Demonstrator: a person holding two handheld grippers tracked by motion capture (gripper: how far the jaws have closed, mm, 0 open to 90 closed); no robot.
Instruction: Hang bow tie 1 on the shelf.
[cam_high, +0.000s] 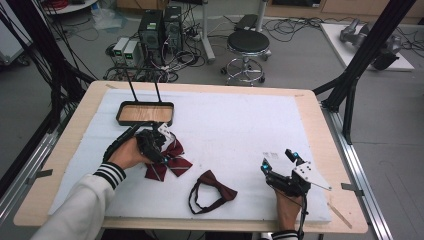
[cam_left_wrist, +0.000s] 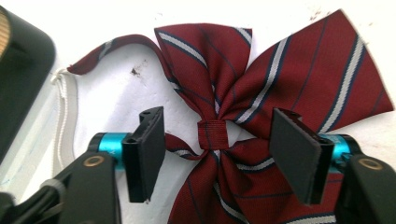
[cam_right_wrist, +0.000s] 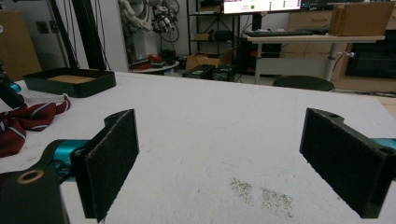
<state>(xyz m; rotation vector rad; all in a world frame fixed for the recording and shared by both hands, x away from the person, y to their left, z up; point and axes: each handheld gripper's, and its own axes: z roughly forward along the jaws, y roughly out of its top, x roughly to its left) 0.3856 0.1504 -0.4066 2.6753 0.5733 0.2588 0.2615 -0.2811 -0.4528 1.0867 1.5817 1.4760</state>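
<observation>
A dark red striped bow tie (cam_high: 171, 159) lies on the white foam pad (cam_high: 235, 125), left of centre. My left gripper (cam_high: 160, 149) points down over it. In the left gripper view the jaws (cam_left_wrist: 219, 119) stand either side of the bow tie's centre knot (cam_left_wrist: 212, 134), open, with the pads clear of the cloth. A plain dark red bow tie (cam_high: 218, 184) with a black neck strap lies near the front edge. My right gripper (cam_high: 278, 159) rests on the pad at the right, open, with nothing between its pads (cam_right_wrist: 114, 158).
A black tray with a wooden floor (cam_high: 120, 116) stands at the back left of the pad, close behind my left gripper. The striped bow tie's white elastic band (cam_left_wrist: 63, 116) trails toward the tray. Beyond the table are a stool (cam_high: 248, 42) and computers.
</observation>
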